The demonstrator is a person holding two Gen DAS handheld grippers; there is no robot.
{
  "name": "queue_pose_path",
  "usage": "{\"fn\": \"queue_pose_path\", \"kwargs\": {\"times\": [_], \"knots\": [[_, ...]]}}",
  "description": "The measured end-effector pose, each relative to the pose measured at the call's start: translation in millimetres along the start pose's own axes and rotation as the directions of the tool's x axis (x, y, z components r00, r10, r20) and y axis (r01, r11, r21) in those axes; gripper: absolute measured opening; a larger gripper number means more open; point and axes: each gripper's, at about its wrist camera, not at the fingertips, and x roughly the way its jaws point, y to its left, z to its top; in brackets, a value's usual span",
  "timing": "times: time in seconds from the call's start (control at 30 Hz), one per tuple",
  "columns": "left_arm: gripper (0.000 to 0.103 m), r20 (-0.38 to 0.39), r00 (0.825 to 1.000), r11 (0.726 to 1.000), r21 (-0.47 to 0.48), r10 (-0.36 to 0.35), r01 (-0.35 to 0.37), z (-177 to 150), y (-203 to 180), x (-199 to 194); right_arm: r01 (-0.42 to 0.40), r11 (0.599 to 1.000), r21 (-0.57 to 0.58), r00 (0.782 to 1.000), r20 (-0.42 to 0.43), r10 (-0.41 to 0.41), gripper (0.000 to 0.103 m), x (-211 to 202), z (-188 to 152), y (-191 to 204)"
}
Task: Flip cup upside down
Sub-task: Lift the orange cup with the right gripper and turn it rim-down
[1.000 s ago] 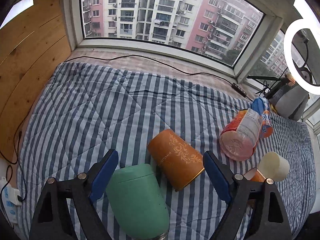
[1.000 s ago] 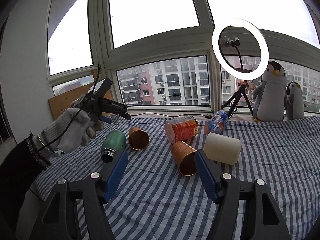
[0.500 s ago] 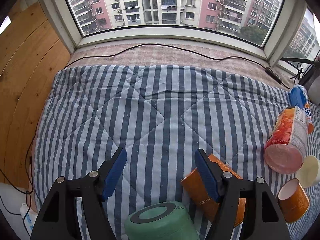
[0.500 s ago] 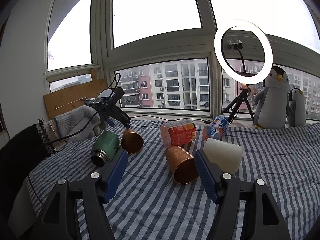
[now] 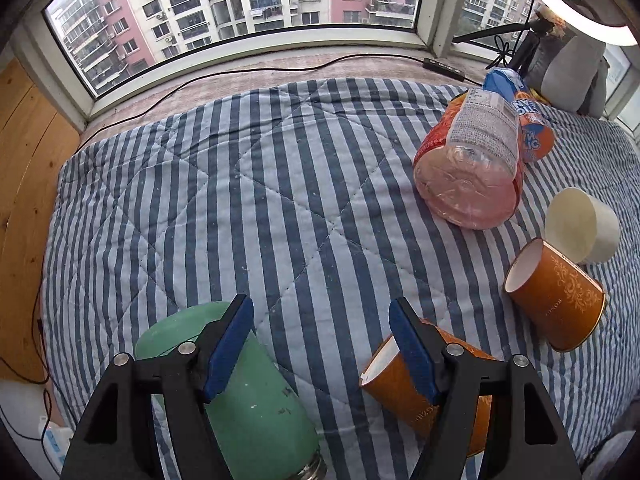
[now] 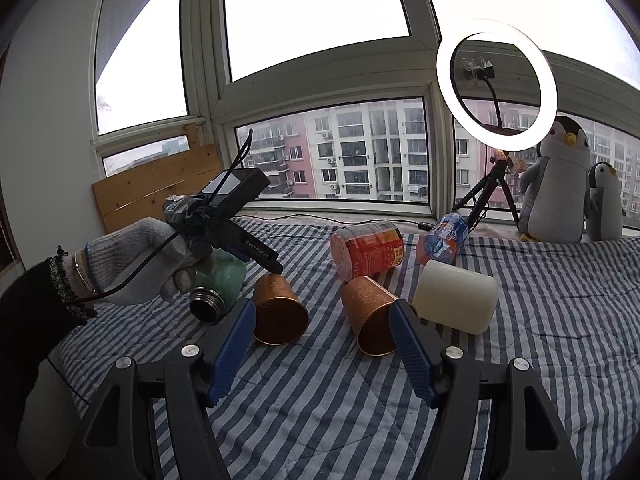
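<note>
A striped quilt (image 5: 280,184) was seen spread below a window, with several containers lying on their sides on it. The left gripper (image 5: 320,348), held in a gloved hand (image 6: 140,260), was tilted down over the near corner, its blue-padded fingers (image 5: 228,348) spread wide with nothing between them. Under its right finger lay an orange cup (image 5: 424,392); under its left finger lay a green flask (image 5: 248,400). The cup lay just right of the gap between the fingers, not inside it. The cup's long axis was seen running away from the left gripper, with the white-lined mouth pointing toward the window and the base toward the right wrist camera. In the right wrist view the same cup (image 6: 280,312) showed its coppery base, with the left fingertip touching or nearly touching its upper wall.

The right gripper (image 6: 320,348) was held farther back, fingers also spread and empty. A second orange cup (image 6: 370,320) lay ahead of it, beside a cream cup (image 6: 456,300), a jar (image 6: 368,248) and a bottle (image 6: 444,238). The left hand was judged the nearer to the first cup.
</note>
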Motion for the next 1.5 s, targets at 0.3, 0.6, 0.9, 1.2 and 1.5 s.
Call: {"fn": "queue_pose_path", "kwargs": {"times": [0.3, 0.6, 0.9, 1.2, 1.5], "knots": [[0.079, 0.237, 0.966, 0.989, -0.075, -0.106, 0.127, -52, 27, -116, -0.063, 0.993, -0.102, 0.969, -0.246, 0.037, 0.066, 70, 45, 34], [0.09, 0.406, 0.901, 0.982, -0.039, -0.154, 0.185, -175, 48, -208, -0.063, 0.977, -0.203, 0.881, -0.472, -0.041, 0.066, 182, 63, 76], [0.09, 0.45, 0.883, 0.965, -0.145, -0.132, 0.218, -277, 110, -270, -0.068, 0.965, -0.253, 0.807, -0.583, -0.096, 0.066, 248, 50, 103], [0.098, 0.502, 0.864, 0.959, -0.259, 0.036, 0.111, -365, 165, -353, -0.025, 0.971, -0.238, 0.734, -0.664, -0.144, 0.066, 278, 45, 92], [0.098, 0.523, 0.847, 0.925, -0.361, 0.097, 0.118, -407, 207, -399, 0.023, 0.972, -0.233, 0.748, -0.641, -0.171, 0.052, 265, 36, 93]]}}
